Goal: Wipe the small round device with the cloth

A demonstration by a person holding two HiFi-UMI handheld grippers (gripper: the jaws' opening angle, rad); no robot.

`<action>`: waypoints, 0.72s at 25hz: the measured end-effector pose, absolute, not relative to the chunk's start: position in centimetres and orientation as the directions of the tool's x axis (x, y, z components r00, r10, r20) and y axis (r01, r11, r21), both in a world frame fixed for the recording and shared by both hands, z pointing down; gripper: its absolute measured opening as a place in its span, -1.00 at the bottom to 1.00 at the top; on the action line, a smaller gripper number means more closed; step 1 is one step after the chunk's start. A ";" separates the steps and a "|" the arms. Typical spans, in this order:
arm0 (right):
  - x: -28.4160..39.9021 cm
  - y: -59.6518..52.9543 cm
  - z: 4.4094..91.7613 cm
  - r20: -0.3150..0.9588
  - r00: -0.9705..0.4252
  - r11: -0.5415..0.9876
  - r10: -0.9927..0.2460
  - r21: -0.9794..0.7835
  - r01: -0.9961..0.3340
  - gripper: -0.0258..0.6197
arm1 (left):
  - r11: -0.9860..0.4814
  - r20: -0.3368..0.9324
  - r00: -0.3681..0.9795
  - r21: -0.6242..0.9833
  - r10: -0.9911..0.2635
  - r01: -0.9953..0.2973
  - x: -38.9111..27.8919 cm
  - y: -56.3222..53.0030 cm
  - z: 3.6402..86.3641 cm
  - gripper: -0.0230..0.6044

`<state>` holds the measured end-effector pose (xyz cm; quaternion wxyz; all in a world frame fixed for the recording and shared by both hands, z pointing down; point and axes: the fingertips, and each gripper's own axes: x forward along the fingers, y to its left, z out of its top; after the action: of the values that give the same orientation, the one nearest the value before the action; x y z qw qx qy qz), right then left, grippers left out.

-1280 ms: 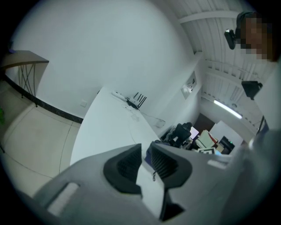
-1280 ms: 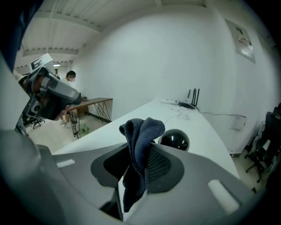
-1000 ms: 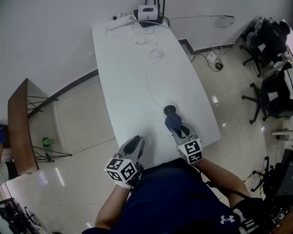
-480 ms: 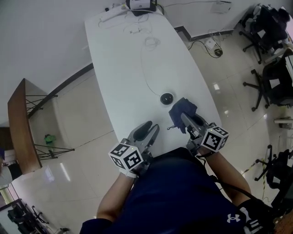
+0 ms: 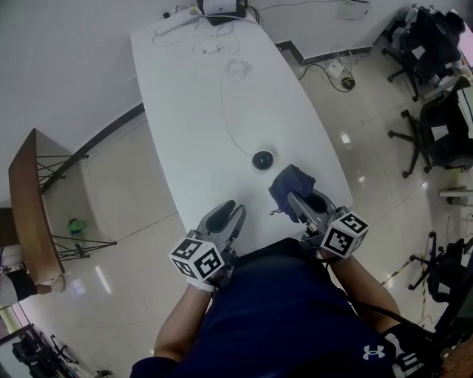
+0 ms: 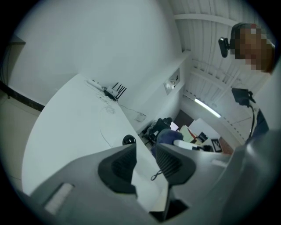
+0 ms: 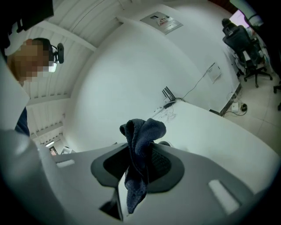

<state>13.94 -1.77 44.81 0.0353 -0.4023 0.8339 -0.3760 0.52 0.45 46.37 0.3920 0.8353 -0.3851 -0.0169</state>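
Gripping the dark blue cloth (image 7: pixel 141 145), the right tongs (image 7: pixel 138 159) are clamped on its middle. A bunched end stands up past the tips and a thinner tail hangs down between the jaws. In the head view these tongs sit over the near right part of the white desk (image 5: pixel 185 103), close to its right edge, with the cloth bulging out ahead of them. Whether the cloth touches the desk top cannot be made out.

The small round device (image 5: pixel 261 159), black and domed, lies on the desk just beyond the cloth and a little to its left, near it but apart from it. In the right gripper view only a sliver of it peeks out beside the cloth. A thin white cable (image 5: pixel 225 111) runs from the device up the desk toward a white box with antennas (image 5: pixel 222 7) at the far end.

The left tongs (image 5: pixel 230 212) hover at the near edge of the desk, well short of the device, which lies ahead of them and off to their right. Their jaws stand a narrow way apart with nothing between them; the left gripper view shows bare desk through the gap, and the device just past the left jaw's tip.

Black office chairs (image 5: pixel 436 44) stand on the tiled floor to the right, and a brown wooden table (image 5: pixel 29 207) on the left.
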 end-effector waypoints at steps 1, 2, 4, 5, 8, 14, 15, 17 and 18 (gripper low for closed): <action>14.2 -1.8 44.7 0.246 -0.663 0.396 -0.707 -0.639 -0.660 -0.59 | -0.399 0.275 0.704 0.664 -0.655 -0.632 0.7 0.6 46.4 -0.50; 14.5 -1.8 44.6 0.241 -0.653 0.398 -0.718 -0.627 -0.669 -0.59 | -0.404 0.275 0.706 0.662 -0.653 -0.631 1.0 0.7 46.3 -0.50; 15.1 -1.8 44.2 0.226 -0.631 0.391 -0.742 -0.618 -0.682 -0.59 | -0.415 0.274 0.715 0.660 -0.643 -0.626 1.6 0.8 46.3 -0.50; 15.4 -1.8 44.0 0.223 -0.618 0.382 -0.754 -0.617 -0.688 -0.59 | -0.422 0.273 0.720 0.658 -0.638 -0.623 1.8 0.7 46.2 -0.50; 15.8 -2.0 43.9 0.225 -0.592 0.367 -0.774 -0.603 -0.708 -0.59 | -0.441 0.273 0.734 0.653 -0.621 -0.616 2.1 0.4 46.1 -0.50; 17.7 -1.5 43.7 0.223 -0.552 0.328 -0.803 -0.609 -0.722 -0.59 | -0.465 0.273 0.756 0.651 -0.595 -0.600 3.3 0.3 45.9 -0.50; 17.9 -1.4 43.7 0.222 -0.546 0.322 -0.808 -0.609 -0.725 -0.59 | -0.468 0.273 0.760 0.651 -0.590 -0.597 3.4 0.3 45.9 -0.50; 18.2 -1.3 43.8 0.226 -0.535 0.313 -0.814 -0.606 -0.732 -0.59 | -0.474 0.273 0.766 0.652 -0.581 -0.592 3.6 0.2 46.0 -0.50; 18.2 -1.2 43.9 0.228 -0.532 0.311 -0.815 -0.603 -0.734 -0.59 | -0.476 0.273 0.769 0.652 -0.578 -0.590 3.7 0.1 46.1 -0.50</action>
<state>18.23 -1.20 43.87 0.0599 -0.4798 0.8074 -0.3380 3.67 0.14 46.07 0.3825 0.8591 -0.3399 0.0078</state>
